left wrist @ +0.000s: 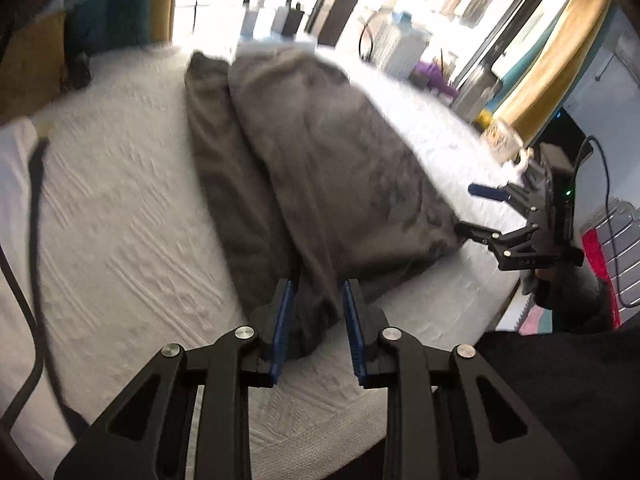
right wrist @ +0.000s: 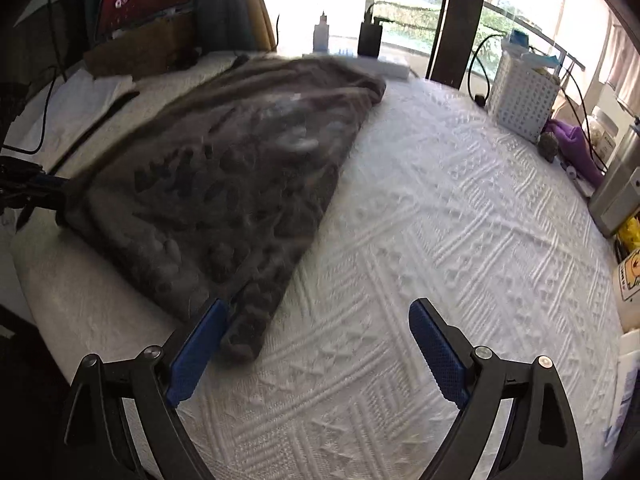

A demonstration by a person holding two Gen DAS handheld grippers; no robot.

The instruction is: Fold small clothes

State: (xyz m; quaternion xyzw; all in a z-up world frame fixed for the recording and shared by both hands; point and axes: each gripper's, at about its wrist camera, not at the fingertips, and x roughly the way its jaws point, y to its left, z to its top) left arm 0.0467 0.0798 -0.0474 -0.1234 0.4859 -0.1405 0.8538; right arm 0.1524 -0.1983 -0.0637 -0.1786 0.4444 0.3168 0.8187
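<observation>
A grey garment with dark spots [left wrist: 320, 152] [right wrist: 224, 168] lies folded lengthwise on the white textured cover [left wrist: 120, 200] [right wrist: 440, 240]. In the left wrist view my left gripper [left wrist: 318, 286] straddles the garment's near corner. Its blue pads [left wrist: 283, 320] stand a little apart and the cloth lies slack between them. In the right wrist view that gripper [right wrist: 52, 192] shows at the garment's left corner. My right gripper [right wrist: 318, 308] is wide open, and its left finger [right wrist: 200, 344] rests beside another corner of the garment. From the left view the right gripper [left wrist: 466, 209] sits at the cloth's right edge.
A white perforated basket [right wrist: 524, 96], a purple cloth [right wrist: 576, 140] and a metal container [right wrist: 616, 188] line the far right side by the window. A black cable [left wrist: 36, 240] runs down the left. Bottles and a charger [right wrist: 370, 36] stand on the sill.
</observation>
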